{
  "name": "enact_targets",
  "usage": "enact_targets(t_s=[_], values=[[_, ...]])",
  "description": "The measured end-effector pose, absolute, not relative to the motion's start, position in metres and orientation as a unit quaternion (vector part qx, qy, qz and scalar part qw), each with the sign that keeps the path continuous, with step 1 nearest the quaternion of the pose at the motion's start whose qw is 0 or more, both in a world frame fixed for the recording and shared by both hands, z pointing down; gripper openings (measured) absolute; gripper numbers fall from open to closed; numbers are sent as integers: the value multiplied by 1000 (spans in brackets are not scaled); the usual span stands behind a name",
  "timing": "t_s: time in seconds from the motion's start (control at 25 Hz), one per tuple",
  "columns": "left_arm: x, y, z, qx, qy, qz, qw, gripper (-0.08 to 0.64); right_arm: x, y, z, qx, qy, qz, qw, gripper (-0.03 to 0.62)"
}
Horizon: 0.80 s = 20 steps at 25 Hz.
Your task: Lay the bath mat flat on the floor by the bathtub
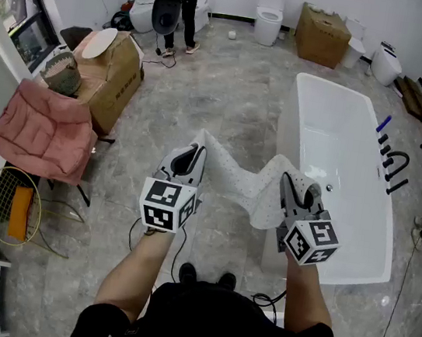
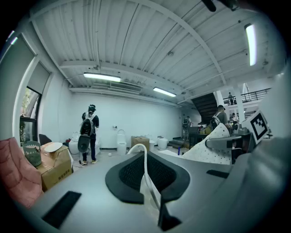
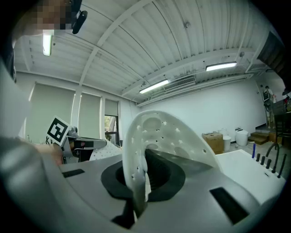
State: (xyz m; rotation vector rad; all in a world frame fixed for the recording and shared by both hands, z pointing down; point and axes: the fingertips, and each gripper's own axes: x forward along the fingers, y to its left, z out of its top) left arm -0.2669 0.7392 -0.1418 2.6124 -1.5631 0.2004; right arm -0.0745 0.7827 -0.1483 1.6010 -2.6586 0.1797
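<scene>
The left gripper (image 1: 195,154) and right gripper (image 1: 292,184) are each pinched tight onto an edge of the bath mat (image 1: 249,184), which droops in mid-air between them beside the bathtub (image 1: 346,208) (looks light and floppy, so gripping opposite corners seems smart).

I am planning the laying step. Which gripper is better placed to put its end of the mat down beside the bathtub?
Right. The right gripper, shut on the bath mat, hangs by the bathtub wall; the left gripper holds the far end over open floor.
</scene>
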Motion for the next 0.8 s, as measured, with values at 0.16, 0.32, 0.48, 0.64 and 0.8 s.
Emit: enact_targets(t_s=[0.16,0.32,0.48,0.64,0.8], values=[[-259,748,-142,855,-511,69,50,14,-67,794,-147,514,-855,64,16,20],[-254,752,-141,854,-512,72,53,14,-63,798,-147,510,-858,64,15,20],[-239,754,-137,851,-517,78,54,14,-43,802,-147,510,-858,65,10,20],[-230,760,-133,845,-525,87,51,14,-22,810,-147,510,-858,68,8,20],[-221,768,-126,839,-533,87,57,14,-6,816,-142,503,-861,76,5,21]])
